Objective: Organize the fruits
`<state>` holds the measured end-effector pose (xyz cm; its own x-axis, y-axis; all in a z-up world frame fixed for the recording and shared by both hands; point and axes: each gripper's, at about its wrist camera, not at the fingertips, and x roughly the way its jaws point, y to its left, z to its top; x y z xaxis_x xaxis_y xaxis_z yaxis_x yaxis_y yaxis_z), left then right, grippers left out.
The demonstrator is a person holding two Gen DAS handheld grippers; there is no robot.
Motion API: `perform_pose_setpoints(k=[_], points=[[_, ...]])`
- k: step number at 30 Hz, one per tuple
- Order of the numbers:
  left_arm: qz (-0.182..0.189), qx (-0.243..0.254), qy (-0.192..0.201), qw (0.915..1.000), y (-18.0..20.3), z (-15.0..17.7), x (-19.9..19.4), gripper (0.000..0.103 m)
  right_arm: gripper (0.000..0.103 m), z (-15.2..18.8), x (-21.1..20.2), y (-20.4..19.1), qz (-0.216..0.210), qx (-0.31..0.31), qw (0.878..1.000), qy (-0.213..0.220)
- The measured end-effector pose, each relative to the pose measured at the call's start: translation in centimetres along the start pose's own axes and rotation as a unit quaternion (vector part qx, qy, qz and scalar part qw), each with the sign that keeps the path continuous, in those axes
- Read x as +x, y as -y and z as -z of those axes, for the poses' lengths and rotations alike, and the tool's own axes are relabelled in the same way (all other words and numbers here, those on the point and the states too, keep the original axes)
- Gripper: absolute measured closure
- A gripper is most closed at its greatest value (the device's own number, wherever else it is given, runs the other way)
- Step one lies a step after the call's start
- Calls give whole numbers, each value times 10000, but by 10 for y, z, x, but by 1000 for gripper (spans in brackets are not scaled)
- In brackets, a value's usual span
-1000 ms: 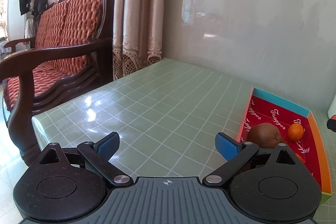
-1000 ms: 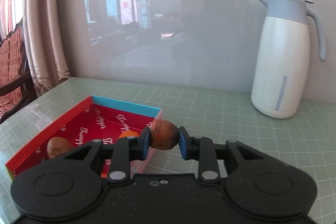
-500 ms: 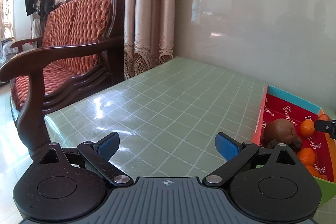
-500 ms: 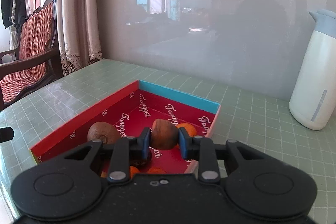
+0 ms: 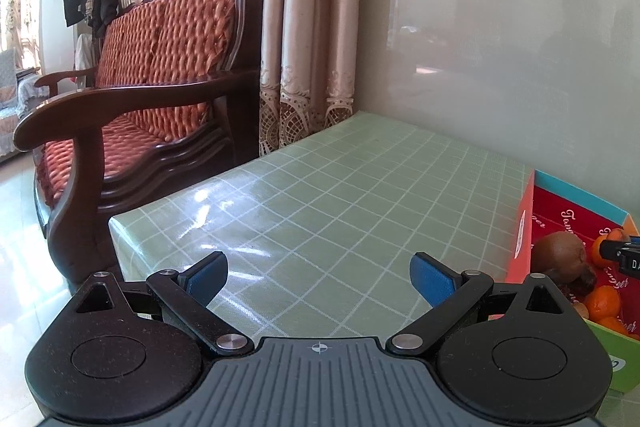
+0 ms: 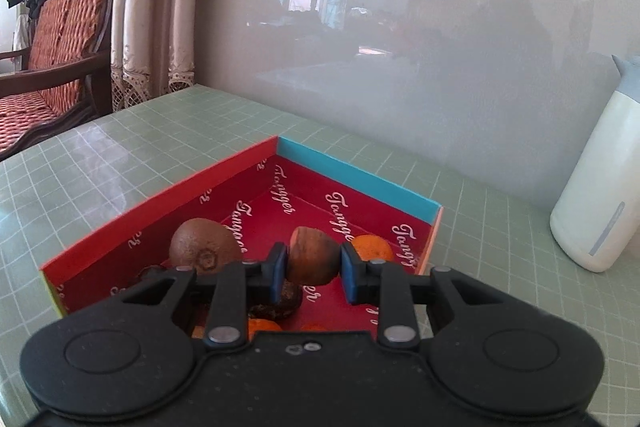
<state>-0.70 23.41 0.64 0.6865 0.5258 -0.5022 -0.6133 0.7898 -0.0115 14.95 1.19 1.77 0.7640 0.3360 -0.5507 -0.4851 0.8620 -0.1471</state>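
Right gripper (image 6: 313,269) is clamped on 1 brown fruit (image 6: 312,255), blue pads (image 6: 277,271) pressing both sides, fruit held above the floor of the red box (image 6: 160,205). In the right wrist view the box sits at 12 o'clock from the gripper on the green grid surface (image 6: 100,155); its far wall is blue, its near-left wall red. Inside: 1 kiwi (image 6: 202,247) at 10 o'clock of the held fruit, 1 orange (image 6: 372,247) at 2 o'clock just beside the right pad, a dark fruit (image 6: 280,301) directly under the gripper at 6 o'clock, more orange pieces partly hidden behind the gripper body. White jug (image 6: 596,187) stands at 2 o'clock, well apart from the box. Left gripper (image 5: 318,273) has its fingers spread wide, nothing between them, over bare surface (image 5: 340,195); the box (image 5: 524,223) is at its 3 o'clock, with the kiwi (image 5: 560,253) and oranges (image 5: 604,303) visible. Wooden sofa (image 5: 160,67) sits at 10 o'clock off the surface edge.
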Motion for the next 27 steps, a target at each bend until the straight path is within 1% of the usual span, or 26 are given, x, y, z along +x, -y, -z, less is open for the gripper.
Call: perform_pose_setpoints(k=[2,5,6,7,12,15,16,18,19,20,22,24,26,27], points=[[5,7,1,10000,-1,0,0,6,76,0,8,2,76,44,9999,-108],[4,-26,-16,10000,-4,0,1,6,77,2,16,3,77,124,9997,-215],[10,-43,-24,10000,-4,0,2,6,75,2,17,4,69,137,9996,-224],[16,-59,-29,10000,-5,-1,2,6,72,3,16,3,72,134,9997,-210],[54,-34,-28,10000,-2,-1,2,6,67,3,13,3,8,172,9996,-215],[63,-2,-20,10000,0,-1,2,6,61,2,8,5,-50,245,9996,-160],[66,1,-21,10000,1,-1,2,6,57,1,5,6,-73,272,9995,-104],[91,-6,-38,10000,2,-2,2,6,46,-1,-2,8,-70,320,9995,13],[107,-5,-46,9999,3,-2,2,6,35,-2,-6,11,-49,357,9993,91],[125,5,-51,9999,4,-2,2,6,28,-3,-11,13,-26,394,9991,170],[180,33,-48,9998,8,-3,1,6,28,-5,-20,18,-7,448,9985,304],[257,72,-39,9996,14,-3,-1,6,26,-6,-28,24,-8,520,9979,388],[359,125,-16,9993,21,-3,-3,6,13,-5,-36,30,31,624,9971,438],[423,157,2,9990,25,-3,-5,6,10,-4,-41,34,49,668,9967,450]])
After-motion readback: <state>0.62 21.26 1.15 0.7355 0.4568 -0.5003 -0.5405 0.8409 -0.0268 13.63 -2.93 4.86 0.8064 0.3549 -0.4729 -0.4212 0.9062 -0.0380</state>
